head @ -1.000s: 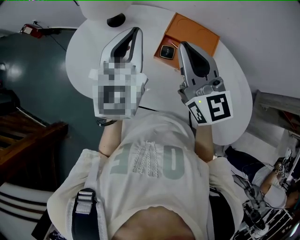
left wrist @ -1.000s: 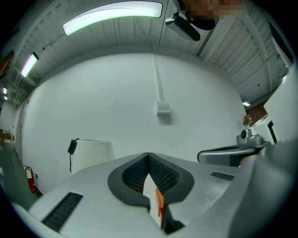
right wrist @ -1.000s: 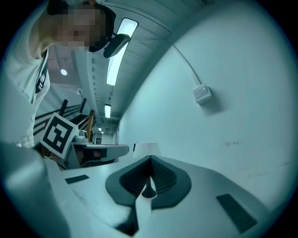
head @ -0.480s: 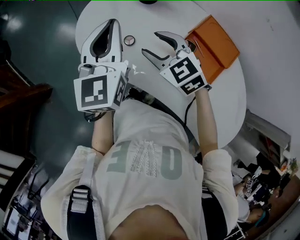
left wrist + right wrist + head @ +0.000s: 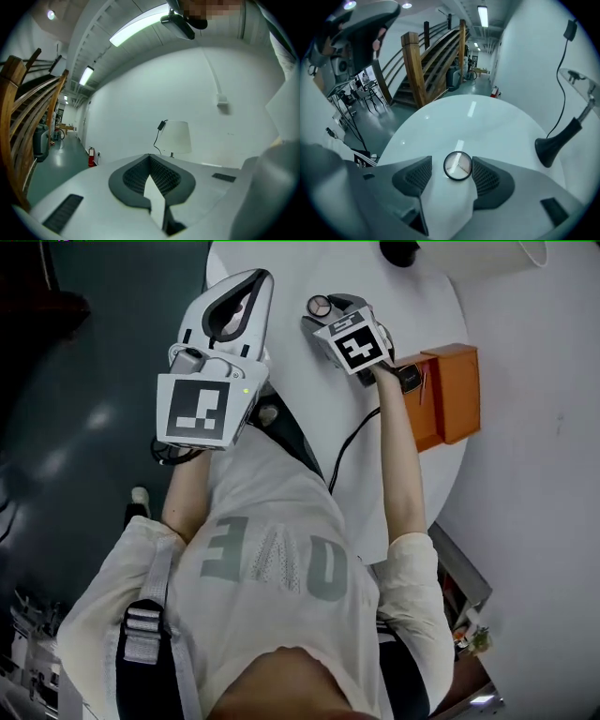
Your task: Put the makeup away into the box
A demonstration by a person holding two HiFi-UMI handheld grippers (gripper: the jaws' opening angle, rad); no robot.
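Lower centre of the right gripper view: a round compact [image 5: 458,166] lies on the table [image 5: 464,122] between the right gripper [image 5: 452,162]'s just-opened jaws, untouched. Seemingly light, rigid, slippery; grip across its rim. Left gripper [image 5: 150,161] is clenched, empty.

I see an orange box [image 5: 459,390], a white table [image 5: 412,324], a dark-rimmed pale compact [image 5: 458,166], and black-and-white square markers on my white, grey-padded left gripper [image 5: 150,159] and right gripper [image 5: 321,307].

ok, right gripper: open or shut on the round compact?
Open. On the right gripper, jaws have just been opening and stand apart astride the round compact on the table, a gap beside it.
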